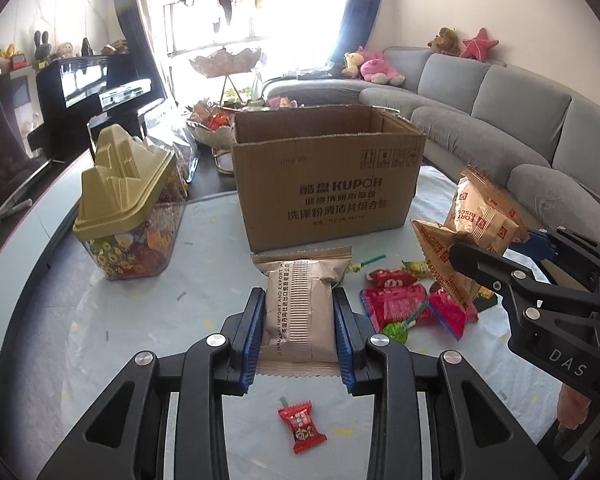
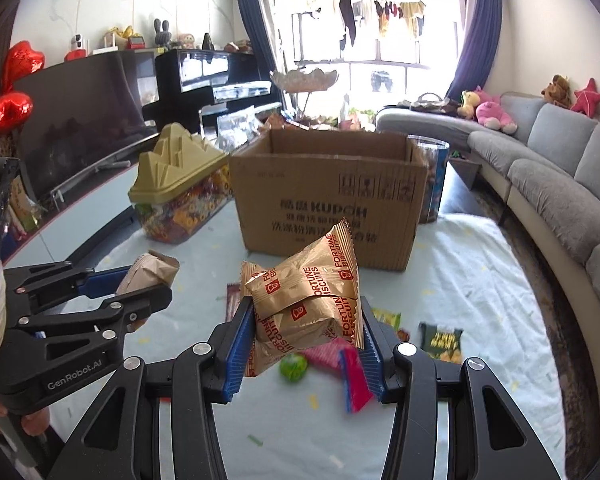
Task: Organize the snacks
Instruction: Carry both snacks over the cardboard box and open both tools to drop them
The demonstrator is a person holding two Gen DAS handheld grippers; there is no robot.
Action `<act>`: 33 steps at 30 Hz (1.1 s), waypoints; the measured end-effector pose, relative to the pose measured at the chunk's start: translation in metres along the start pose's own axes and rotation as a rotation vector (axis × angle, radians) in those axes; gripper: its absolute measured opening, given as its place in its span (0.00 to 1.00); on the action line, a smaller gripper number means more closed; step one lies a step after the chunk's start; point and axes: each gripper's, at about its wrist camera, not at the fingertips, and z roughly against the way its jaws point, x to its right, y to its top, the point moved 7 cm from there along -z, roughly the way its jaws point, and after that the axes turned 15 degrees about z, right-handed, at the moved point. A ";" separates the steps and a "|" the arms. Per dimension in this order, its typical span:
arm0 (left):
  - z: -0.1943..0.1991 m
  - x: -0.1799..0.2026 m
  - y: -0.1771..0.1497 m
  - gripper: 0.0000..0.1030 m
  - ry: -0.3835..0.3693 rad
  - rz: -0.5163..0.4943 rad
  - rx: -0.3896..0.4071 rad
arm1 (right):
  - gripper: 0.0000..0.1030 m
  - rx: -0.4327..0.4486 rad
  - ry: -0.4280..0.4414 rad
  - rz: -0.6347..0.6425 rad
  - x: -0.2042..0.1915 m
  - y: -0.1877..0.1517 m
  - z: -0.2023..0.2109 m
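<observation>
Cardboard box (image 1: 324,176): brown, open at the top, printed with "KUPOH" and Chinese text; it stands on the table behind both grippers, and its inside is hidden from here.
Left gripper (image 1: 299,330): its blue pads are closed on a beige snack packet (image 1: 300,312) — the jaws stand only a little apart, as wide as the packet. The packet is held above the table, its long side pointing toward the box.
Right gripper (image 2: 307,334): the jaws are partly closed and press on gold "FORTUNE BISCUITS" packets (image 2: 306,292); several of them hang together in a bunch, lifted off the table in front of the box.
Table (image 1: 100,340): covered with a pale sheet with small coloured flecks.
Loose snacks: a red wrapped candy (image 1: 301,427) lies below the left gripper; red packets (image 1: 396,304) and a green lollipop (image 1: 396,330) lie between the two grippers, near the foot of the box.
Candy jar (image 1: 132,216): clear, filled with colourful sweets, with a gold stepped lid — it stands left of the box, apart from it.
Hand (image 2: 32,420): part of a person's hand shows under the left tool's handle in the right view.
Room: a grey sofa (image 1: 500,112) with plush toys on the right, a black piano (image 1: 84,88) on the left.
</observation>
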 end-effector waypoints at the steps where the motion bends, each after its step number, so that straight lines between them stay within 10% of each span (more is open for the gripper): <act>1: -0.001 0.001 0.005 0.32 0.002 -0.001 0.009 | 0.47 0.011 -0.003 0.002 0.003 0.005 0.000; 33: -0.071 0.036 0.154 0.32 -0.019 0.003 0.171 | 0.48 0.176 -0.118 -0.004 0.092 0.129 -0.056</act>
